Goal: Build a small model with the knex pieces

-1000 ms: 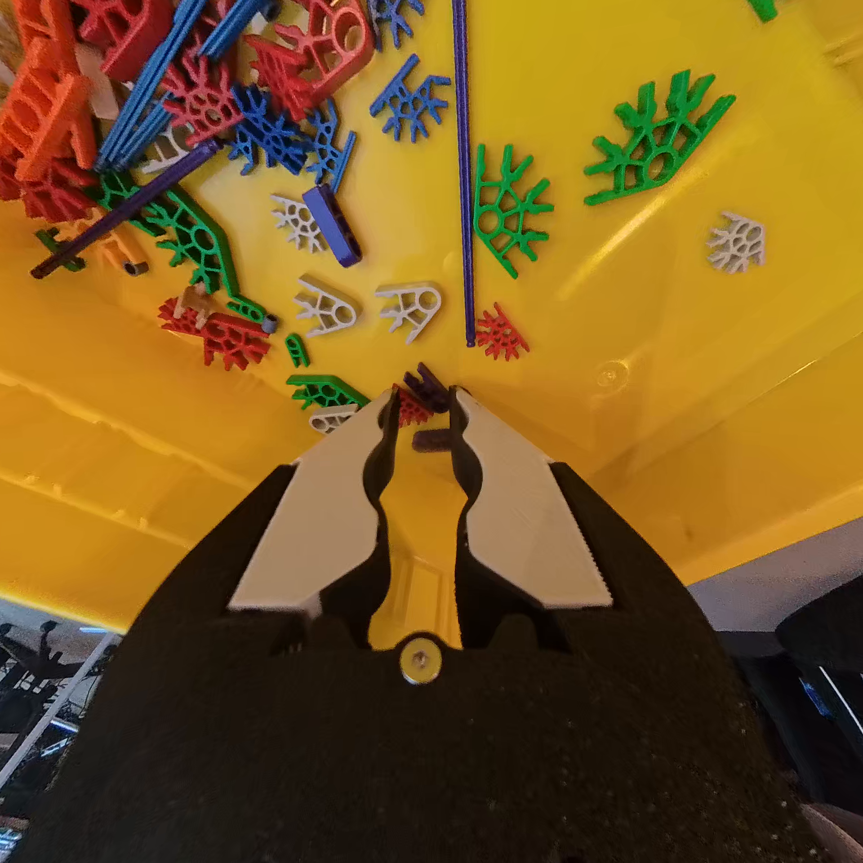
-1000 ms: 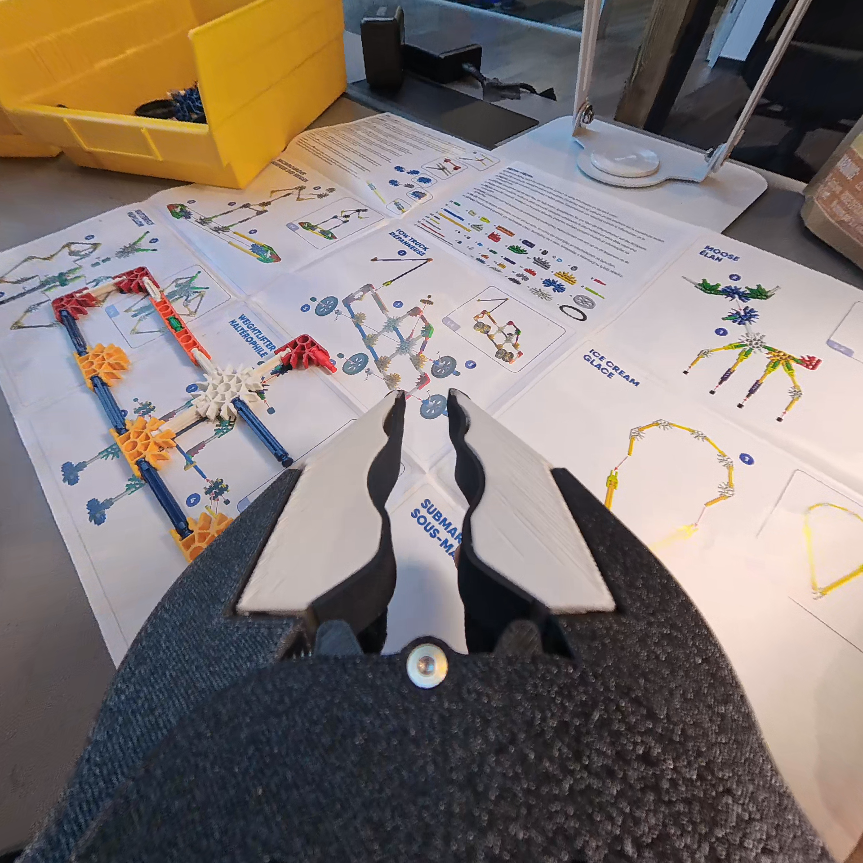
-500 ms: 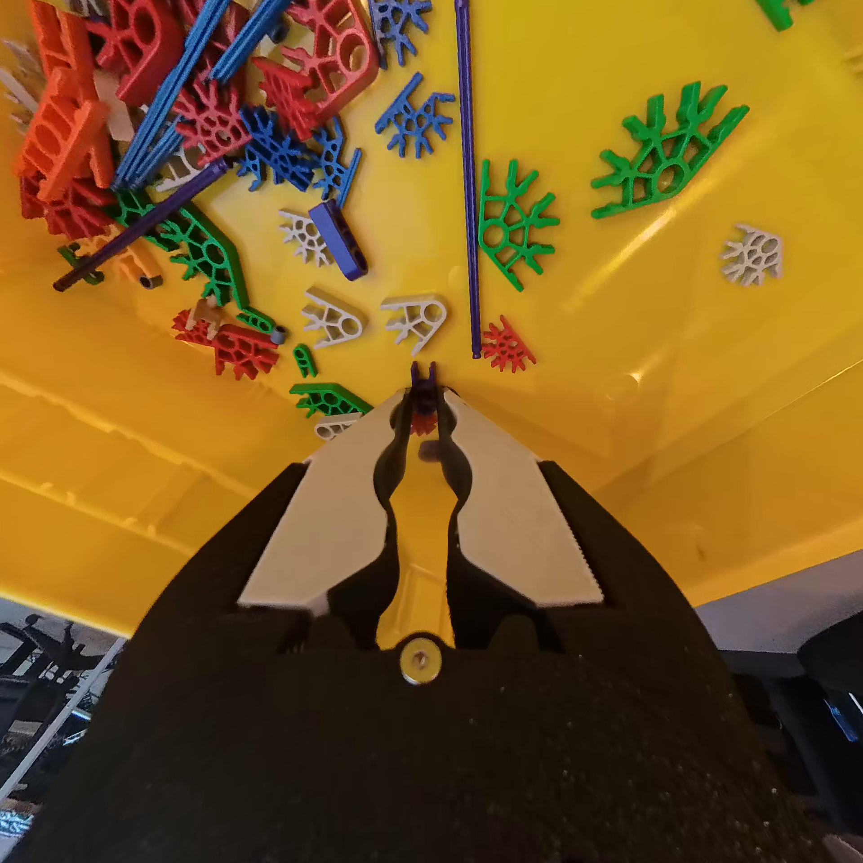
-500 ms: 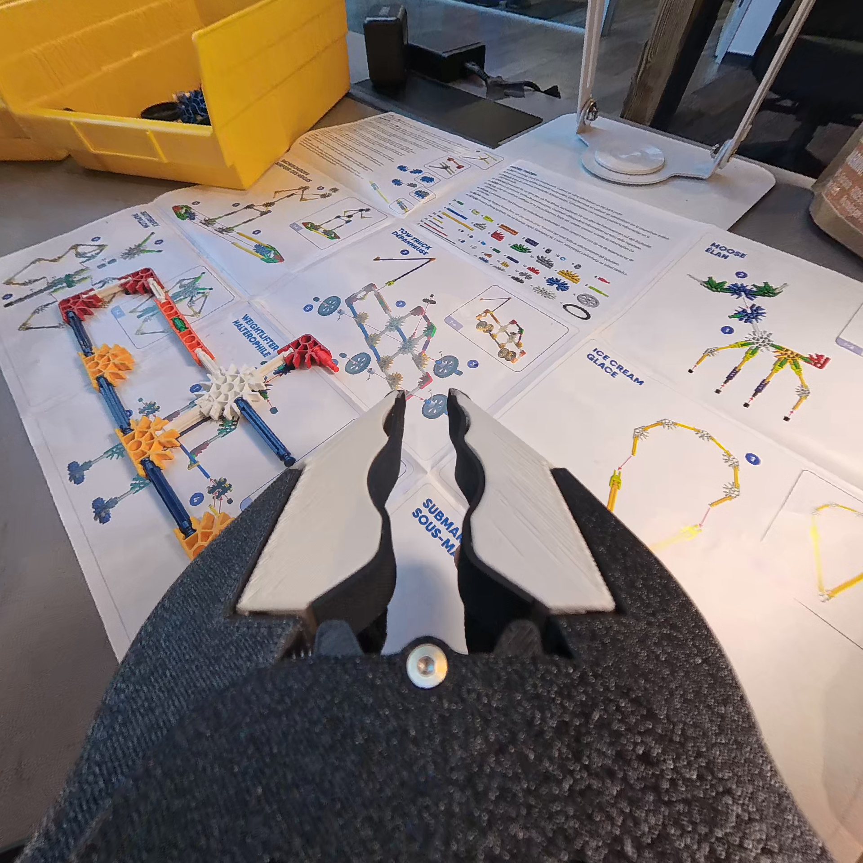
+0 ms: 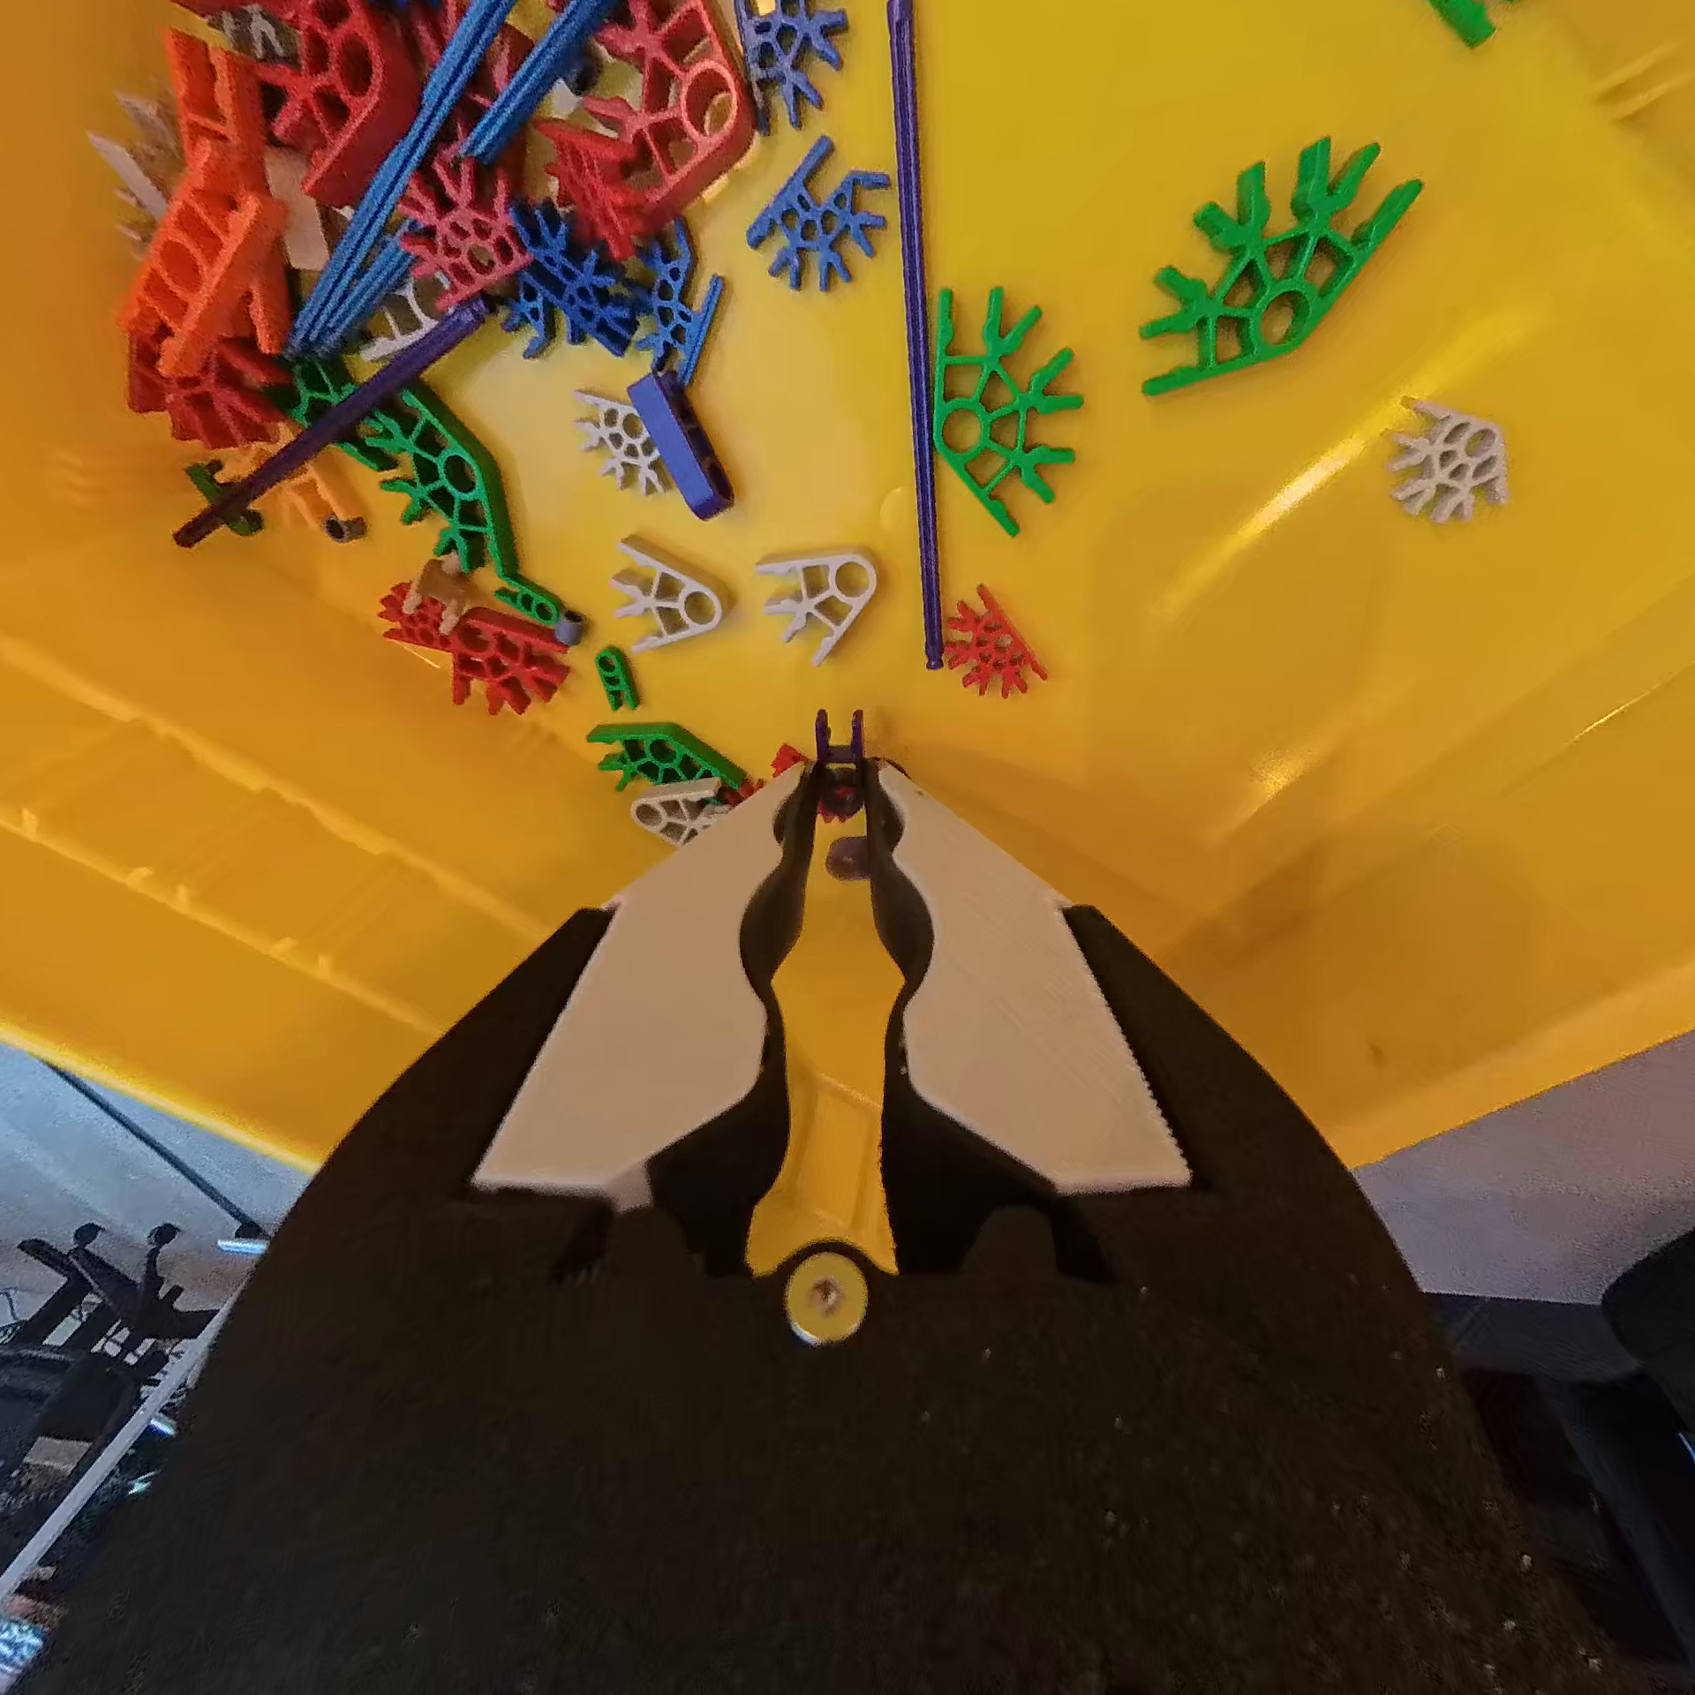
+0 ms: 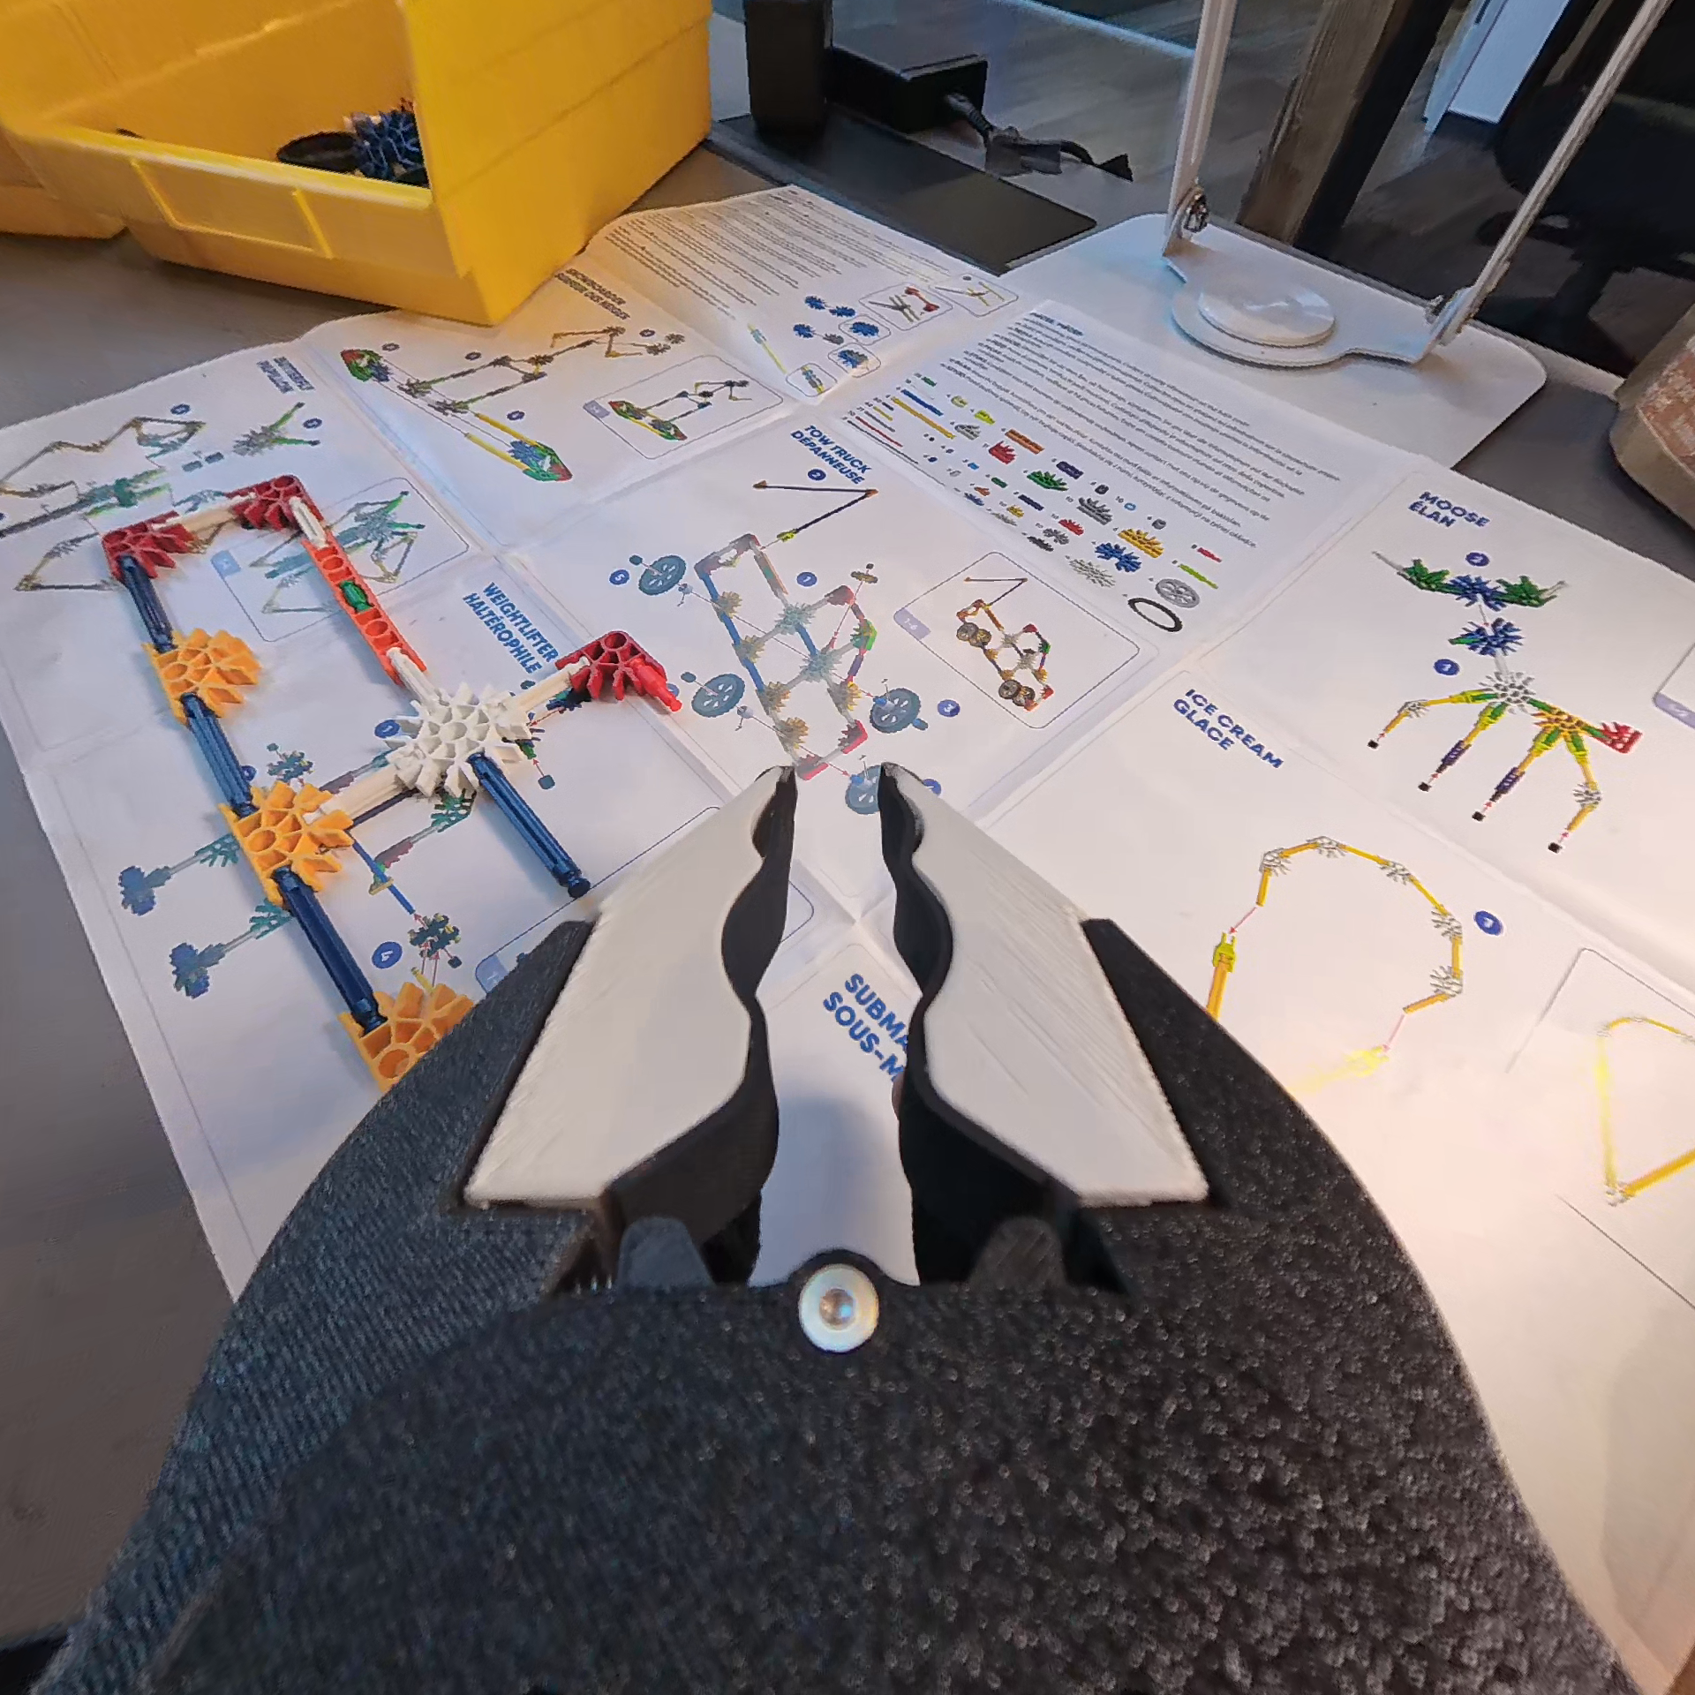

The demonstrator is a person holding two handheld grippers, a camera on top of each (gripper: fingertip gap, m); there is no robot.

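In the left wrist view my left gripper (image 5: 839, 780) is inside a yellow bin (image 5: 1284, 825), shut on a small purple connector (image 5: 839, 738) whose prongs stick out past the fingertips. A small red connector (image 5: 787, 759) lies just under the tips. Loose pieces cover the bin floor: two grey connectors (image 5: 816, 596), a long purple rod (image 5: 917, 348), green connectors (image 5: 1275, 275). In the right wrist view my right gripper (image 6: 835, 780) is slightly open and empty, held above a large instruction sheet (image 6: 1101, 825). A partly built frame (image 6: 303, 734) of blue rods, orange, red and white connectors lies to its left.
A heap of red, orange and blue pieces (image 5: 367, 183) fills the bin's far left. In the right wrist view the yellow bin (image 6: 514, 138) stands at the far left of the table, a white lamp base (image 6: 1257, 321) at the back, a black device (image 6: 789, 55) behind the sheet. About 70 centimetres separates my left fingertips from my right.
My left gripper closed on the purple connector, which turned upright between the fingertips. The right gripper stayed almost still over the sheet.
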